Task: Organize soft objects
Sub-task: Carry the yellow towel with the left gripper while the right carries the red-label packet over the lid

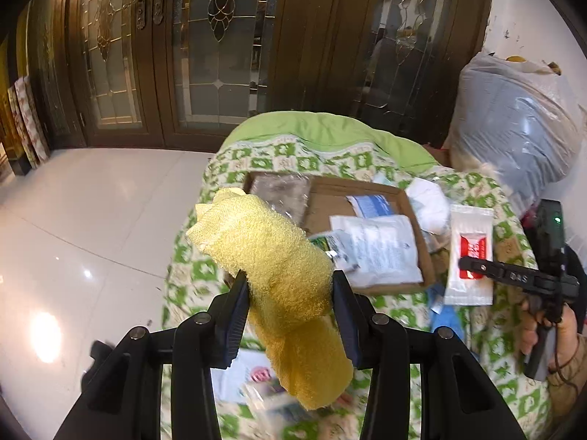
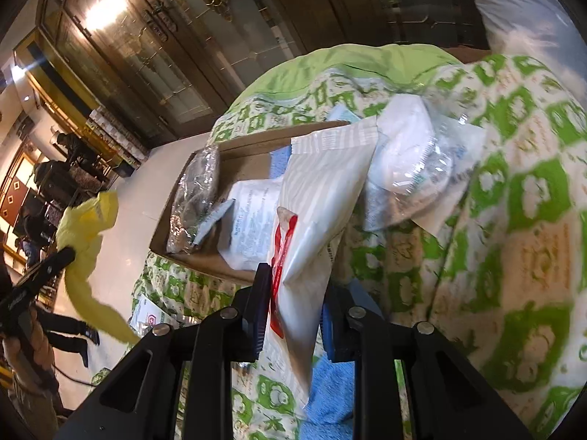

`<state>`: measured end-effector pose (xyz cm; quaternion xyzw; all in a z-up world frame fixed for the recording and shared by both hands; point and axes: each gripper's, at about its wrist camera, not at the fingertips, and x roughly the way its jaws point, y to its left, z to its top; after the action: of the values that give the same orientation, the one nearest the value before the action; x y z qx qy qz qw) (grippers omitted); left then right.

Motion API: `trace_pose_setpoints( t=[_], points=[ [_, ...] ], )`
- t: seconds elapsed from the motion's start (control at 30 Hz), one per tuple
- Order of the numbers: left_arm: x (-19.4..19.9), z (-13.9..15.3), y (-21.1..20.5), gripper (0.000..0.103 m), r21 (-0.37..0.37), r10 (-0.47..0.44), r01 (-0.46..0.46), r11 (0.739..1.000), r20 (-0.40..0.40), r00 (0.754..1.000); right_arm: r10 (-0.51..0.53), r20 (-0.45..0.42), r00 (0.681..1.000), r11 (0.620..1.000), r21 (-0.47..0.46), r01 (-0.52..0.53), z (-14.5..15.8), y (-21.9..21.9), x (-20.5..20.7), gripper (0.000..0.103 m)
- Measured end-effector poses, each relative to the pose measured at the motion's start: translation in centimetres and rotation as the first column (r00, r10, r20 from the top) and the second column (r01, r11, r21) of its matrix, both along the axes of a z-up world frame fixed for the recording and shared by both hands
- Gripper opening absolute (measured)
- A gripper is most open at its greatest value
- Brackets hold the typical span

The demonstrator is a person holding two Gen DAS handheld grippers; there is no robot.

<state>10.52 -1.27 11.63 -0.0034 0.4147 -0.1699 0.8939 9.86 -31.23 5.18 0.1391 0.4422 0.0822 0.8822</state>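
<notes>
A: How far along would you say they are?

B: Midway, I'd judge. The cardboard box (image 1: 422, 249) on the green patterned quilt (image 1: 256, 157) already has a few packets in it: a crinkly clear bag of something grey (image 1: 282, 190) at the far end and a couple of white printed pouches (image 1: 381, 245) nearer us. Both tools are loaded, though, and neither load is in the box yet

A: What's each one got?

B: The left gripper (image 1: 290, 293) has its fingers clamped on a yellow towel (image 1: 264, 245), held up off the bed, ends flopping either side of the jaws. The right gripper (image 2: 293, 304) is pinched on a white sachet with a red label (image 2: 319, 201), lifted just in front of the box

A: And what's left lying about?

B: A clear pouch of white stuff (image 2: 407, 161) just beside the box's right wall, a blue cloth (image 2: 330, 385) under the right tool, and some packets low down by the bed edge, too blurred to name

A: Anything in the way?

B: The box looks half full already, so the bulky towel may sit on top. There's a big plastic-wrapped bundle (image 1: 513, 124) behind, well clear
</notes>
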Motion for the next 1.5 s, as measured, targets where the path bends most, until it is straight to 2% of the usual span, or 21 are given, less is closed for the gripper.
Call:
trace_pose_setpoints(
  t=[0.23, 0.33, 0.43, 0.53, 0.7, 0.9, 1.1, 1.33, 1.4, 1.43, 1.47, 1.5],
  points=[
    [4.8, 0.3, -0.8, 0.046, 0.081, -0.029, 0.028, 0.996, 0.010, 1.000, 0.040, 0.020, 0.999, 0.999, -0.003, -0.040, 0.7, 2.2, 3.4, 0.023],
    [7.1, -0.7, -1.7, 0.046, 0.137, -0.042, 0.042, 0.990, 0.000, 0.999, 0.061, 0.007, 0.998, 0.998, 0.002, -0.061, 0.0, 3.3, 5.1, 0.023],
    [9.0, -2.0, -2.4, 0.046, 0.152, -0.051, 0.053, 0.987, -0.019, 0.999, 0.085, -0.018, 0.996, 0.996, 0.007, -0.085, -0.8, 4.4, 7.1, 0.023],
    [10.9, -3.3, -3.3, 0.046, 0.151, -0.066, 0.072, 0.986, -0.041, 0.997, 0.093, -0.042, 0.995, 0.996, 0.017, -0.092, -1.6, 5.2, 9.4, 0.023],
    [13.3, -5.3, -5.0, 0.046, 0.160, -0.090, 0.100, 0.982, -0.067, 0.994, 0.094, -0.078, 0.993, 0.983, 0.165, -0.080, -2.3, 6.2, 13.8, 0.023],
    [15.0, -8.3, -5.5, 0.046, 0.150, -0.096, 0.113, 0.982, -0.118, 0.988, 0.109, -0.178, 0.978, 0.975, 0.212, -0.070, -5.4, 9.1, 17.5, 0.023],
    [15.4, -10.3, -4.7, 0.046, 0.127, -0.105, 0.125, 0.984, -0.152, 0.983, 0.142, -0.229, 0.963, 0.975, 0.202, -0.095, -7.8, 11.1, 18.6, 0.022],
    [15.6, -10.8, -4.8, 0.049, 0.109, -0.102, 0.118, 0.987, -0.145, 0.984, 0.158, -0.174, 0.972, 0.981, 0.140, -0.134, -7.8, 12.3, 19.3, 0.022],
    [15.6, -10.7, -4.8, 0.054, 0.108, -0.103, 0.119, 0.987, -0.142, 0.984, 0.159, -0.160, 0.974, 0.979, 0.149, -0.136, -7.7, 12.1, 19.1, 0.026],
    [15.6, -10.7, -4.9, 0.062, 0.107, -0.104, 0.119, 0.987, -0.143, 0.984, 0.161, -0.152, 0.975, 0.978, 0.158, -0.137, -7.6, 12.1, 18.9, 0.030],
    [15.6, -10.7, -4.9, 0.069, 0.106, -0.102, 0.118, 0.987, -0.144, 0.984, 0.164, -0.143, 0.976, 0.977, 0.163, -0.140, -7.5, 11.9, 18.7, 0.038],
    [15.6, -10.6, -4.8, 0.071, 0.104, -0.096, 0.112, 0.988, -0.145, 0.985, 0.164, -0.132, 0.978, 0.977, 0.159, -0.142, -7.3, 11.9, 18.4, 0.045]
  ],
)
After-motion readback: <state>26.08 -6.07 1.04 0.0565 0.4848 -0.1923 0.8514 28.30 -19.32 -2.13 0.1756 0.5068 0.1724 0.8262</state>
